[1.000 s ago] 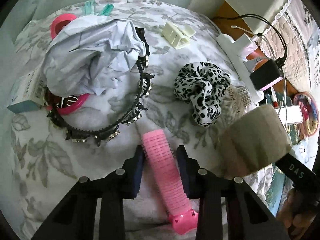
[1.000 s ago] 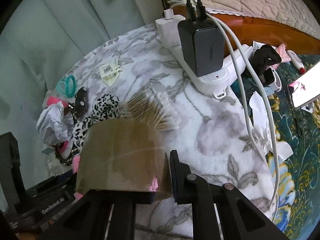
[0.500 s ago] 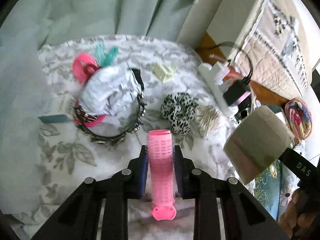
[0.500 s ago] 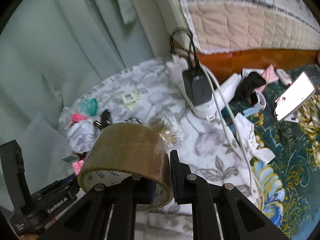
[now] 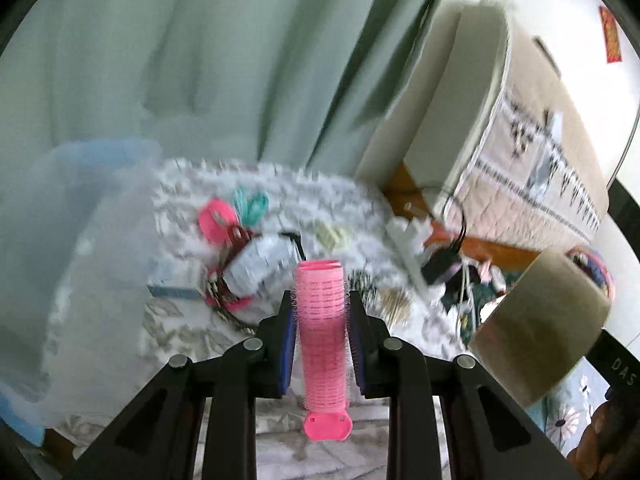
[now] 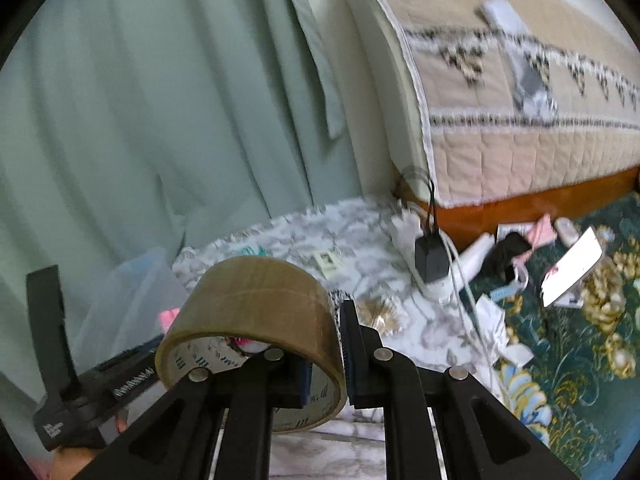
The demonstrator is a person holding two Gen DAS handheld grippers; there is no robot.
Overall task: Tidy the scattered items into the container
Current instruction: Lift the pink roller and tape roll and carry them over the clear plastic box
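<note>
Left gripper (image 5: 320, 312) pinches the pink bristled cylindrical hair roller (image 5: 322, 328) upright between its blue pads, lifted clear above the grey floral cloth-covered table (image 5: 180, 332). Right gripper (image 6: 324, 344) clamps the wall of the brown packing tape roll (image 6: 256, 300), one finger inside the ring. The translucent blue-lidded plastic container (image 5: 80, 240) sits at the table's left edge, open air between it and both loads. Clutter stays mid-table.

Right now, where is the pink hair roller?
In the left wrist view, the pink hair roller stands upright, pinched in the left gripper, above the flowery cloth.
</note>
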